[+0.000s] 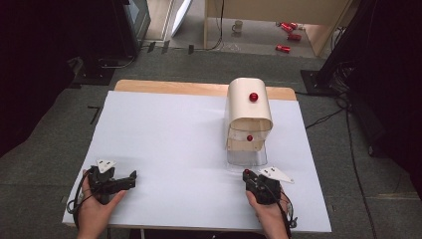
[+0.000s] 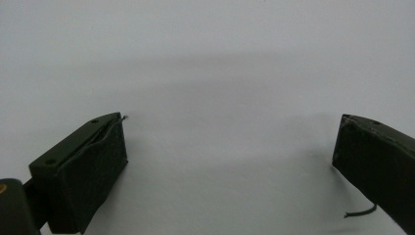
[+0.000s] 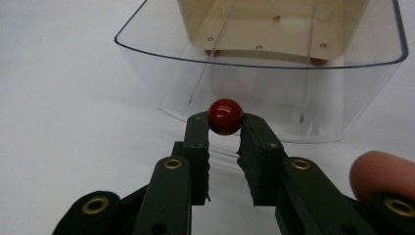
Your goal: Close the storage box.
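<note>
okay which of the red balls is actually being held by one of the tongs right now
The red ball at the near end, pinched between the jaws of the right tongs just outside the clear tray. The other two are free: one on the cream cover's top, one lower on its front.

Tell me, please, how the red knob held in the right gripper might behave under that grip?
The red knob is a glossy sphere, so it probably slips easily; the right gripper pinches it only at the fingertips. It looks hard, likely rigid. It seems fixed to the clear drawer, so pulling should slide that.
</note>
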`<act>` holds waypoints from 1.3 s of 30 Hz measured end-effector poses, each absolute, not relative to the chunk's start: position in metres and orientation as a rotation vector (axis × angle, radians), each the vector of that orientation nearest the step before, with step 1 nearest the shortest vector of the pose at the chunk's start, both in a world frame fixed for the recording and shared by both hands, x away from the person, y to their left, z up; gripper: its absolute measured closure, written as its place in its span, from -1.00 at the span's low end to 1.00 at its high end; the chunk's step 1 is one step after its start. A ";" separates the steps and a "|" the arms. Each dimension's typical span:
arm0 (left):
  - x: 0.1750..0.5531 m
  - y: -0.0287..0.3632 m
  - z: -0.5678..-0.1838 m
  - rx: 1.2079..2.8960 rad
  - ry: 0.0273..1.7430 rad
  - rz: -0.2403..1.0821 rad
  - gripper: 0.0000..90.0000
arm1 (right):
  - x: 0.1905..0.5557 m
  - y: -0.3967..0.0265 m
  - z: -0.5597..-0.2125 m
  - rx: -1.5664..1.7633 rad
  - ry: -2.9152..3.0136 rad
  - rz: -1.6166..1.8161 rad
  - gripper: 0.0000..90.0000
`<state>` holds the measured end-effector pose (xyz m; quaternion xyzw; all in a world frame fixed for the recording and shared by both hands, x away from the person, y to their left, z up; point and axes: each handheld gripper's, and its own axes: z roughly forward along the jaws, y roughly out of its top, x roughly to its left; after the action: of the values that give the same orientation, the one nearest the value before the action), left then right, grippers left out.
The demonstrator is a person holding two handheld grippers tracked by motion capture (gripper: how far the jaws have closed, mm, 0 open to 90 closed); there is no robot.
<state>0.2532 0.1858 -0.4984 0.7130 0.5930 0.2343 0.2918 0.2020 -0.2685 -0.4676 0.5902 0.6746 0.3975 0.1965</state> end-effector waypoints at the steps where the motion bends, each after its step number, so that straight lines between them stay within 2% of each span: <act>1: 0.253 0.186 -0.498 1.900 1.580 0.626 -1.00 | 0.206 -0.268 -0.467 1.659 1.891 1.110 0.67; 39: 0.253 0.186 -0.498 1.904 1.582 0.625 -1.00 | 0.260 -0.269 -0.468 1.679 1.864 1.091 0.67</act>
<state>0.2534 0.1855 -0.4984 0.7138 0.5929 0.2342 0.2899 0.2604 -0.2693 -0.4680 0.6012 0.6674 0.3906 0.2017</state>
